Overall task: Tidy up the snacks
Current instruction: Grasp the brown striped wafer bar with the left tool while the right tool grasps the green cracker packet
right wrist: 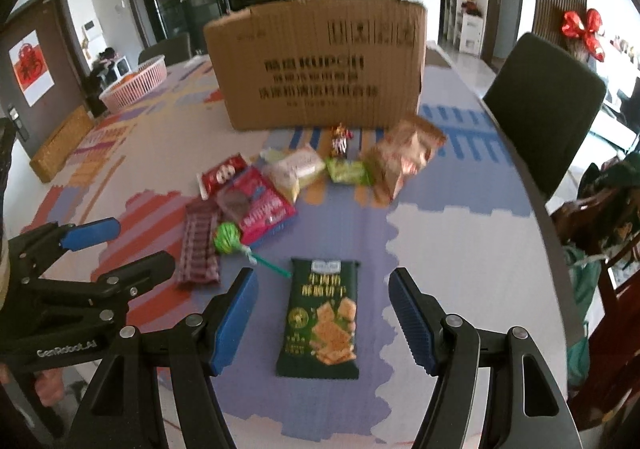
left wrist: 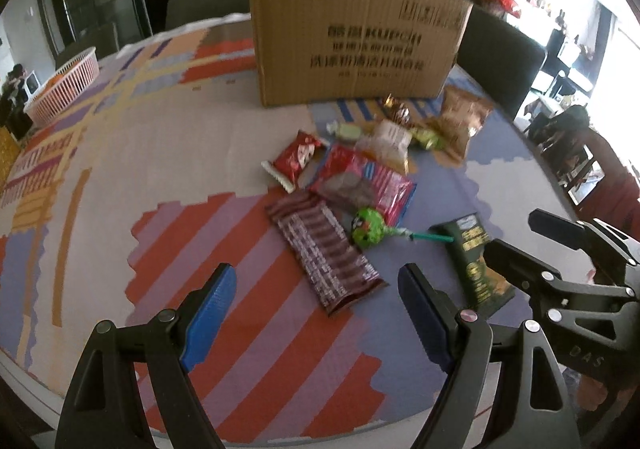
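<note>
Nearest the cameras, both tongs are seen spread wide with nothing held: the left gripper (left wrist: 316,309) is poised above the striped tablecloth (left wrist: 100,177), and the right gripper (right wrist: 324,313) is lined up over the green cracker packet (right wrist: 322,317), which lies flat between its blue pads without being touched. Just beyond, the dark red striped wrapper (left wrist: 324,253) and the green lollipop (left wrist: 368,229) are found side by side, the lollipop's stick pointing toward the cracker packet. Behind these, a loose heap is formed by the pink bag (left wrist: 360,181), the small red packet (left wrist: 296,157), pale and green sweets and a brown bag (left wrist: 460,121). Farthest back, the cardboard box (left wrist: 352,37) stands upright on the table, and a pink basket (left wrist: 64,85) is set well apart at the far left. No snack is seen sorted; whether anything lies inside the box cannot be told. The task is judged barely begun, with every visible snack left to gather.
</note>
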